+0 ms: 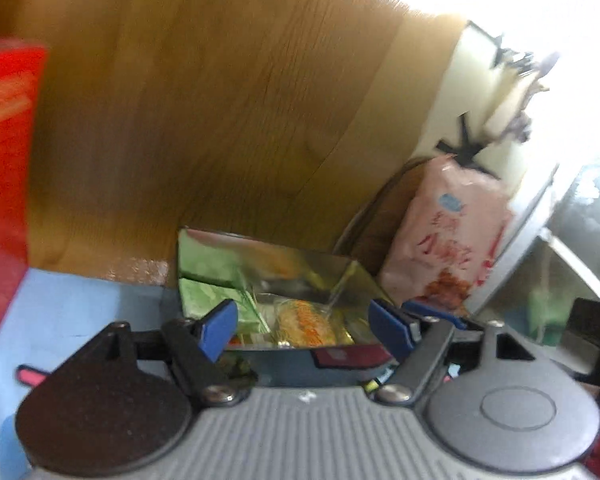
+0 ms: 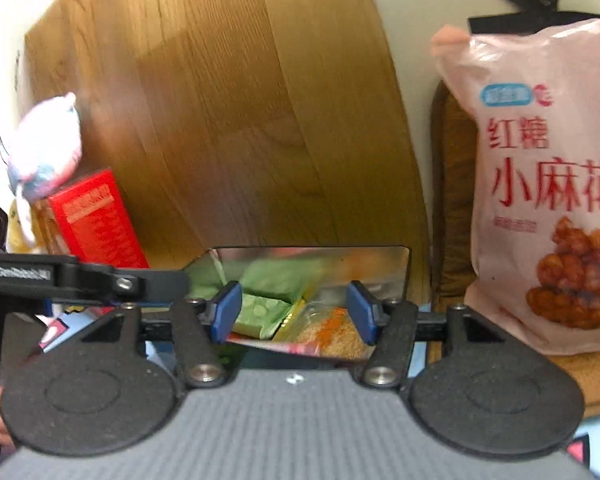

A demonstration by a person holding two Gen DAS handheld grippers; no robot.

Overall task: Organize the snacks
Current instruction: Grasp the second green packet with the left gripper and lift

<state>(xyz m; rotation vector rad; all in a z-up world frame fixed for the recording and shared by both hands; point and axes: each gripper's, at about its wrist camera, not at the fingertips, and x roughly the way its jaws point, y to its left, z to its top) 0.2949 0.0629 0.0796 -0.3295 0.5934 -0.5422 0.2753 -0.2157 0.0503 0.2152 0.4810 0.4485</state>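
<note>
A shiny metal tin (image 1: pixel 352 280) (image 2: pixel 396 268) stands open against a wooden panel. It holds green packets (image 1: pixel 204 296) (image 2: pixel 264 312) and an orange-and-yellow packet (image 1: pixel 308 324) (image 2: pixel 336 332). My left gripper (image 1: pixel 304 328) is open just in front of the tin, and its blue pads (image 1: pixel 220 326) press on nothing. In the right wrist view my right gripper (image 2: pixel 296 312) is open too, hovering at the tin's near rim over the packets. A pink bag of fried twists (image 1: pixel 448 240) (image 2: pixel 540 200) stands upright to the right of the tin.
A red box (image 1: pixel 4 184) (image 2: pixel 96 220) stands left of the tin, with a pink and white plush toy (image 2: pixel 46 152) above it. The wooden panel (image 1: pixel 180 100) (image 2: pixel 240 120) closes off the back. A blue mat (image 1: pixel 80 304) covers the surface. The pink bag rests in a brown woven tray (image 2: pixel 452 200).
</note>
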